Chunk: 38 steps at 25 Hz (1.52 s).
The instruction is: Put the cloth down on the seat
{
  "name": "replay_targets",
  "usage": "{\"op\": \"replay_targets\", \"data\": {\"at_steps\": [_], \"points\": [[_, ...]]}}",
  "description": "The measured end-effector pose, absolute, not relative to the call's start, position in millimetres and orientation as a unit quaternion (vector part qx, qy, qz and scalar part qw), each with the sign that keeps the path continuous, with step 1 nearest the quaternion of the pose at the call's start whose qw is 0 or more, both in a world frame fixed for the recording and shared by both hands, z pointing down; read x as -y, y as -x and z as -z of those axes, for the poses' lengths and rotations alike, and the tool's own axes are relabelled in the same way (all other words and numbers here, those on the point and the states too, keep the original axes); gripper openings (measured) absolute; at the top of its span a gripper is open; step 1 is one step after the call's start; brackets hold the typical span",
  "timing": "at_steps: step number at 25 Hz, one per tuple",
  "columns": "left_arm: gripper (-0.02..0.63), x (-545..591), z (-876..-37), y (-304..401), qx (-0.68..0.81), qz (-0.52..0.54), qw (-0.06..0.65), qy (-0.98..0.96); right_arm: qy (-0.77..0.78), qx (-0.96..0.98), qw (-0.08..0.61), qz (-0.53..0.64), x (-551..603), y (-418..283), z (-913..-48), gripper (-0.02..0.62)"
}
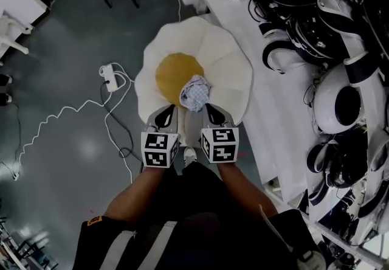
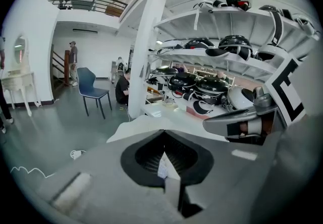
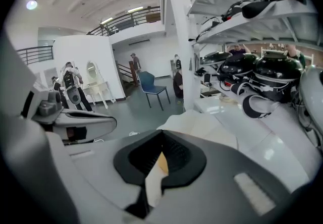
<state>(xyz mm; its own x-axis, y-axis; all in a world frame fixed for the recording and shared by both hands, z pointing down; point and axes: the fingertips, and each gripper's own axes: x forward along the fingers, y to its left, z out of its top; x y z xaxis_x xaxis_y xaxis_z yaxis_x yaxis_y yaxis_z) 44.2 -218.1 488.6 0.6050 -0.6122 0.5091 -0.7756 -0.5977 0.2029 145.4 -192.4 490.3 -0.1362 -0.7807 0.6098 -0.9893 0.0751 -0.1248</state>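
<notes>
- Your left gripper (image 1: 163, 118) is clenched, with nothing held in it; in the left gripper view its black pads meet at the tips.
- Your right gripper (image 1: 213, 115) is clenched and bare as well (the two hang side by side, marker cubes nearly level).
- Both point down and away from you, over the near edge of the seat (image 1: 237, 68).
- The cloth (image 1: 196, 92), a crumpled pale bundle, lies on the seat just beyond the two grippers' tips and apart from them.
- It sits on the near right edge of the yellow centre (image 1: 172, 73), partly over the white rim.
- A white table (image 1: 276, 104) stands right of the seat, with helmets (image 1: 340, 104) stacked beyond it.
- On the floor to the left lies a power strip (image 1: 110, 77) with its cable.
</notes>
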Motion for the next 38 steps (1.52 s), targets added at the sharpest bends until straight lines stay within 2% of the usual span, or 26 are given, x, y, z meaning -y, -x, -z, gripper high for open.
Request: {"op": "replay_targets", "data": {"at_steps": [9, 18, 30, 38], "points": [[0.002, 173.5, -408.4, -41.7, 0.41, -0.135, 0.162, -0.887, -0.59, 0.766, 0.147, -0.207, 162.1, -119.8, -410.7, 0.002], [0.002, 146.3, -351.7, -8.1, 0.407, -0.121, 0.138, -0.895, -0.58, 0.788, 0.129, -0.16, 142.2, -84.7, -348.9, 0.002], [0.002, 115.1, -331.3, 65.2, 0.322, -0.12, 0.082, -0.936, -0.646, 0.736, 0.103, -0.174, 96.7, -6.7, -342.3, 0.001], [0.002, 83.3, -329.7, 117.1, 0.279, -0.126, 0.081, -0.949, -0.689, 0.695, 0.094, -0.182, 50.6, 38.9, -343.6, 0.002]]}}
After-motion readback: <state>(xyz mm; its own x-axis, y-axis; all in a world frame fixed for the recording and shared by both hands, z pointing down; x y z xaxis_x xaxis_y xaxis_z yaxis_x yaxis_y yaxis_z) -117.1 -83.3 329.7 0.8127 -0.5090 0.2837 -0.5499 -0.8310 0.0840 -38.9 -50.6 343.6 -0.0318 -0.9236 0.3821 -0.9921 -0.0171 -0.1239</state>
